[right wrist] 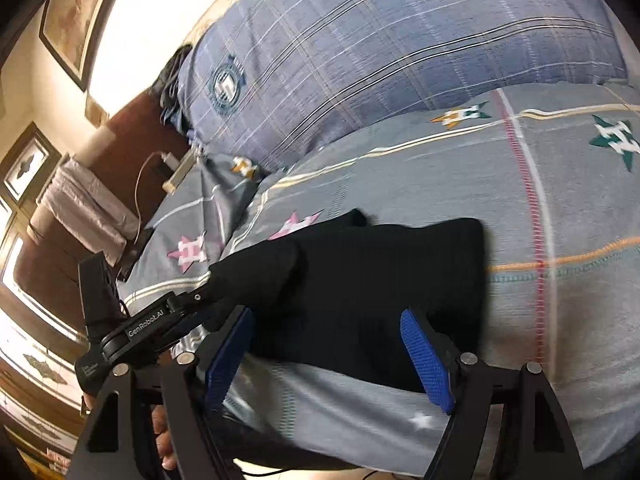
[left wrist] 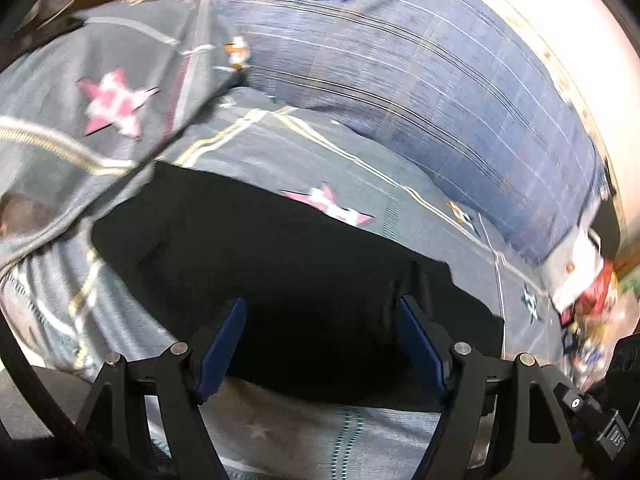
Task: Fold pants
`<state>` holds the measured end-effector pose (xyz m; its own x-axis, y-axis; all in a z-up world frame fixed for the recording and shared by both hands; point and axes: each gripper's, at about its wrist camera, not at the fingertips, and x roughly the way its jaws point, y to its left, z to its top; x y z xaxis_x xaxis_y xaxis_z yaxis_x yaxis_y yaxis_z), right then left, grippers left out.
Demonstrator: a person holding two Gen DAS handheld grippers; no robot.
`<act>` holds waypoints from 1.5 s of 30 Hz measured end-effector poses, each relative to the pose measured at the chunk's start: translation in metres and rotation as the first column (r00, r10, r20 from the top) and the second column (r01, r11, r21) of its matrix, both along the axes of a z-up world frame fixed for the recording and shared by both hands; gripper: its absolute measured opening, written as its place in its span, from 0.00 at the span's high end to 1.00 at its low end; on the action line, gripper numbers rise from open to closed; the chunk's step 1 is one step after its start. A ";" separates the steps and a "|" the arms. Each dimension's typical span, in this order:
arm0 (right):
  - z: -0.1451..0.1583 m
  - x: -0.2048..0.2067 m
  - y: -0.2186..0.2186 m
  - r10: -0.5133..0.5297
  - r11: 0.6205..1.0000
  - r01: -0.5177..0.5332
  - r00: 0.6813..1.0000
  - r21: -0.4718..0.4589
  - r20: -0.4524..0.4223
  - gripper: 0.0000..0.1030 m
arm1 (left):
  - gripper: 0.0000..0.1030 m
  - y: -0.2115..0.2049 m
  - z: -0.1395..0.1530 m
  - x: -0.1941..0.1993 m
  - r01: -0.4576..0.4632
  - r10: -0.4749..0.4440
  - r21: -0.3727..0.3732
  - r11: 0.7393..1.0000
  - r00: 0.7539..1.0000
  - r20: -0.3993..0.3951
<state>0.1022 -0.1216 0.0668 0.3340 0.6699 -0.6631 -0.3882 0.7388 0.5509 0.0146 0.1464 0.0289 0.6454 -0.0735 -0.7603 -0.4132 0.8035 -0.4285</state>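
Pants (right wrist: 360,280) lie flat on the grey star-print bedsheet (right wrist: 400,160), folded into a compact black block just in front of the blue plaid pillow (right wrist: 360,60), which is my landmark. Judging by the shape, the folding looks mostly done: tidy rectangle, straight right edge, layers stacked. The left end is lumpier, with a rounded roll of cloth, so a final tuck or smoothing may be left. Can't tell how many folds are in it.

Left of the pillow, at the bed's edge: dark wooden furniture, a white charger with cable (right wrist: 168,160), framed pictures on the wall.

Left gripper (left wrist: 320,320) hovers over the near side of the pants, below the pillow in the left wrist view, jaws spread wide, nothing between the blue pads (left wrist: 222,348), no cloth pinched. Right gripper (right wrist: 328,332) is also wide apart above the near edge of the pants, pads clear of the fabric. From the right wrist view the left gripper's black body sits at the pants' left end.

Materials: pants are matte black, soft knit or cotton, no detail visible. Bedsheet is woven grey with pink, green and orange stars and thin stripes. Pillow is puffy, plaid weave, round crest. Pads are ribbed blue rubber on rigid black linkages.
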 end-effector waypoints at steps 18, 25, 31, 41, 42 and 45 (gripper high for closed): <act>-0.055 0.027 0.086 0.124 0.992 -0.127 0.988 -0.026 -0.093 0.54 | 0.26 0.098 -0.057 -0.017 -0.294 0.264 -0.261 0.920 0.954 -0.145; -0.058 0.030 0.083 0.134 0.991 -0.134 0.987 0.002 -0.086 0.54 | 0.36 0.115 -0.059 -0.007 -0.331 0.296 -0.272 0.904 0.942 -0.160; -0.058 0.030 0.083 0.133 0.991 -0.132 0.987 0.015 -0.091 0.54 | 0.52 0.123 -0.058 -0.006 -0.365 0.322 -0.220 0.905 0.924 -0.208; -0.037 0.011 0.082 0.164 0.983 -0.159 0.985 0.087 -0.057 0.54 | 0.88 0.103 -0.023 0.001 -0.291 0.281 -0.076 0.954 0.952 -0.123; -0.035 0.009 0.083 0.171 0.982 -0.166 0.984 0.093 -0.054 0.53 | 0.88 0.095 -0.011 -0.003 -0.274 0.271 -0.036 0.961 0.959 -0.083; -0.031 0.009 0.078 0.177 0.978 -0.168 0.982 0.122 -0.068 0.49 | 0.88 0.065 0.019 -0.005 -0.213 0.214 0.081 0.974 0.977 -0.005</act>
<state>0.1109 -0.0433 0.0358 0.1571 0.7864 -0.5974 -0.4565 0.5942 0.6622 0.0099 0.2116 0.0482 0.6293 0.1253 -0.7670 -0.5839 0.7275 -0.3602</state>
